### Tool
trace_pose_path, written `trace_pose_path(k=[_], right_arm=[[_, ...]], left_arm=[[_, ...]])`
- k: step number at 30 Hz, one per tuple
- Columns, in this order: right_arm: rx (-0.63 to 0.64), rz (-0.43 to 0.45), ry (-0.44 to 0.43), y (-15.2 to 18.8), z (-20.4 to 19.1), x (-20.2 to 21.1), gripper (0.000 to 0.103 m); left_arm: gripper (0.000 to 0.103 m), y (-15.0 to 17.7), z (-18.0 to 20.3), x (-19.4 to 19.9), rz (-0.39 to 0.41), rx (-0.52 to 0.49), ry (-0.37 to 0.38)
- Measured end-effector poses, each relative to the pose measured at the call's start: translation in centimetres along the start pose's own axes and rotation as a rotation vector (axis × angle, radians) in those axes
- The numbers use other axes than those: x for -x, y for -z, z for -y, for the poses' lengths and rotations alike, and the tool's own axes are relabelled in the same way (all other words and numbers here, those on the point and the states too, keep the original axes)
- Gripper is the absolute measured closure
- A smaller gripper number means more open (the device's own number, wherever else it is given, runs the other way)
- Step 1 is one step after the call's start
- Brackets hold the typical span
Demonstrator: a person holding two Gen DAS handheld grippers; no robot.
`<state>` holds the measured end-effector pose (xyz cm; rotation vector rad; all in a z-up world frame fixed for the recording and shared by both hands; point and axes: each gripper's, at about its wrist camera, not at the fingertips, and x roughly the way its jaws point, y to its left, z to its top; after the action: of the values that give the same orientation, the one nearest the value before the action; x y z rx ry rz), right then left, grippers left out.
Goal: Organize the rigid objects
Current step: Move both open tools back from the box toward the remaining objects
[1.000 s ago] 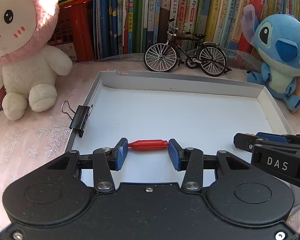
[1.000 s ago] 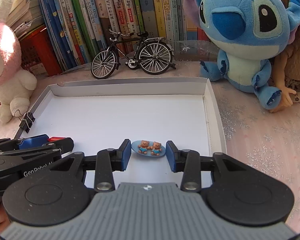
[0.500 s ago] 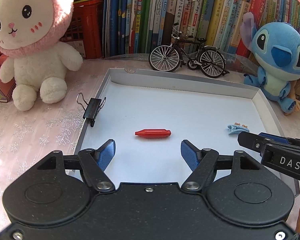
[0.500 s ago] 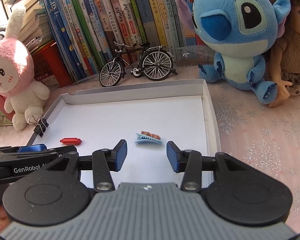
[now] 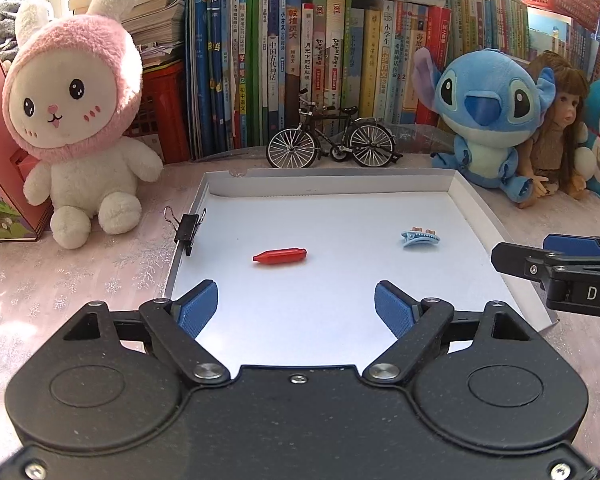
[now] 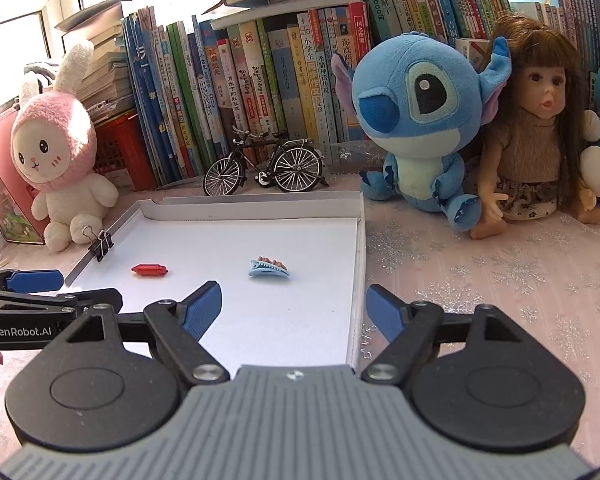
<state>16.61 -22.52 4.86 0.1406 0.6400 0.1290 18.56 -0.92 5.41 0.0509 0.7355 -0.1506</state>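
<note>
so the landmark here is the white tray (image 5: 476, 216) sitting on the pink snowflake surface (image 6: 500, 272), and everything else reads off it. behind its far wall there's a row of books (image 5: 300, 72), with a pink bunny plush (image 5: 76, 120) off the tray's left side, a blue plush (image 5: 488, 120) and a doll (image 6: 540, 136) off its right far corner, and a little model bicycle (image 5: 332, 140) parked just past the far wall.

the left tongs (image 5: 296, 306) hang over the tray's near edge, jaws opening wide with nothing between them. the right tongs (image 6: 294, 310) sit over the tray's near right corner, jaws also opening, also nothing between them.

inside the tray: a red capsule-shaped piece (image 5: 280, 256) lies flat toward the left half, well apart from a light blue hair clip (image 5: 420, 237) with tiny bears on it toward the right half. a black binder clip (image 5: 186, 226) is clamped on the tray's left wall.

my read: both small things look dropped off in the tray, so that part seems done. can't see anything else loose on the surface that obviously needs sorting, so either it's near the end or the next items are out of view.
</note>
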Motion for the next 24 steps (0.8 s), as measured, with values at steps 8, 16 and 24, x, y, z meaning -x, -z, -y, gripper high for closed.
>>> trace_pose_path(k=[8,16,24], right_arm=[[0.057,0.067,-0.01,1.8,0.1,3.7,0.01],[0.074,0.097,-0.04,3.8,0.2,6.4,0.007],[0.112,0.115,-0.05,5.8,-0.3,8.1,0.005]], left_arm=[[0.015,2.8,0.6,3.6,0.045,-0.026,0.046],[0.014,5.7,0.3,5.6,0.044,0.009,0.063],[0.014,7.8,1.0,7.5,0.066,0.002,0.083]])
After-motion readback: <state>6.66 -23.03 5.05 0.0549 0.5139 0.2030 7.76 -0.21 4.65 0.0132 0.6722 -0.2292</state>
